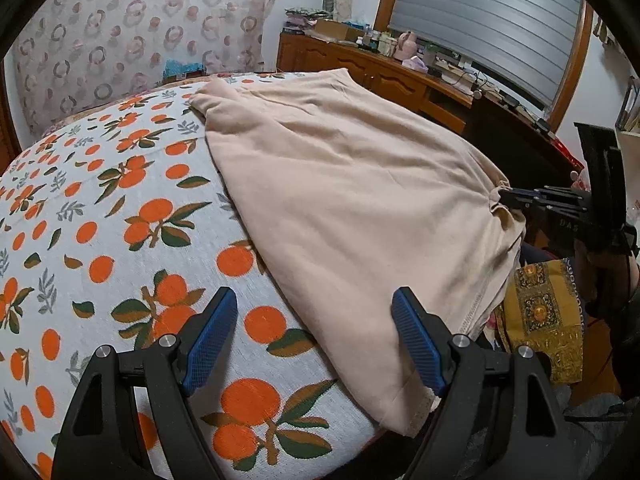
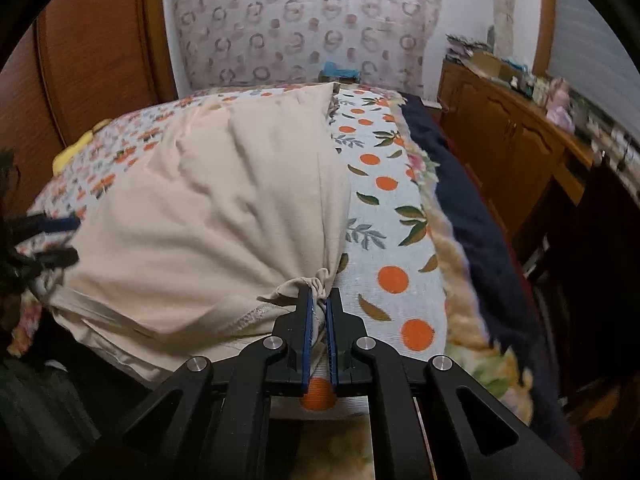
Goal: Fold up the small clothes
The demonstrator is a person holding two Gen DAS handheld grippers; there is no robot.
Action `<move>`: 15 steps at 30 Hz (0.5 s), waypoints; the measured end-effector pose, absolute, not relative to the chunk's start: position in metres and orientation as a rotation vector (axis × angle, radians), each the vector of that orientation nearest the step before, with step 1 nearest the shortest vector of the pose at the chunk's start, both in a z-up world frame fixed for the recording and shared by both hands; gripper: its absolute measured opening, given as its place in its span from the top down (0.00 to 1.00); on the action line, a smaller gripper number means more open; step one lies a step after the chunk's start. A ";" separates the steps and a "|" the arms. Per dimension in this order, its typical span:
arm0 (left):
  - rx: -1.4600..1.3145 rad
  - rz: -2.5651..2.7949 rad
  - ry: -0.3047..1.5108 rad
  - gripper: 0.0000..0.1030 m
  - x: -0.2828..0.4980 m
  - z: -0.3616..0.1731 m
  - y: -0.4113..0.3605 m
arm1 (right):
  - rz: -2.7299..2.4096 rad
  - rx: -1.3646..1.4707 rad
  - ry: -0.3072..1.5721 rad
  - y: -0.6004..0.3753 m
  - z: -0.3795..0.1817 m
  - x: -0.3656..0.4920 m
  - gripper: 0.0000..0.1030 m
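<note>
The beige cotton garment (image 1: 352, 184), soft and light, is lying spread on the bed's orange-fruit-printed white cover (image 1: 120, 216), its near hem hanging just over the bed edge. Judging by how it is bunching and creasing, it will drape limply, slide easily over the cover and hold no shape of its own, so corners and hems look like the best places to take it; a pinch in the middle would only gather a lump.

The right gripper (image 2: 318, 300) is pressing its blue pads together on a puckered corner of the garment, at the garment's right near edge, the cloth gathering into folds between the pads.

The left gripper (image 1: 316, 312) is hanging with its blue-padded fingers (image 1: 212, 332) spread wide, holding nothing; one finger is sitting over the garment's left near hem, the other over bare cover beside the garment. Whether it is touching the cloth is not clear.

Beyond the garment's far end, a wooden dresser (image 1: 372, 72) is standing, cluttered with small items.
</note>
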State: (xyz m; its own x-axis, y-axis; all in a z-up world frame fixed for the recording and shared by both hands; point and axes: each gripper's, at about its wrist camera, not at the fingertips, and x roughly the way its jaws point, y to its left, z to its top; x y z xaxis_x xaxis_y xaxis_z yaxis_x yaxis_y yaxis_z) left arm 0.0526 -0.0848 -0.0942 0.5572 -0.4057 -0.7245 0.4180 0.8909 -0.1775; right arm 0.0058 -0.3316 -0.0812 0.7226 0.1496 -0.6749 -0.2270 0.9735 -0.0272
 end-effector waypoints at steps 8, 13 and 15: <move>0.028 -0.491 0.848 0.22 0.048 -0.094 -0.087 | 0.241 -0.019 0.690 -0.334 -0.076 0.002 0.46; 0.037 -0.540 0.850 0.43 0.040 -0.093 -0.090 | 0.208 -0.062 0.773 -0.331 -0.094 0.010 0.43; 0.035 -0.564 0.854 0.54 0.036 -0.093 -0.091 | 0.210 -0.064 0.765 -0.331 -0.093 0.007 0.43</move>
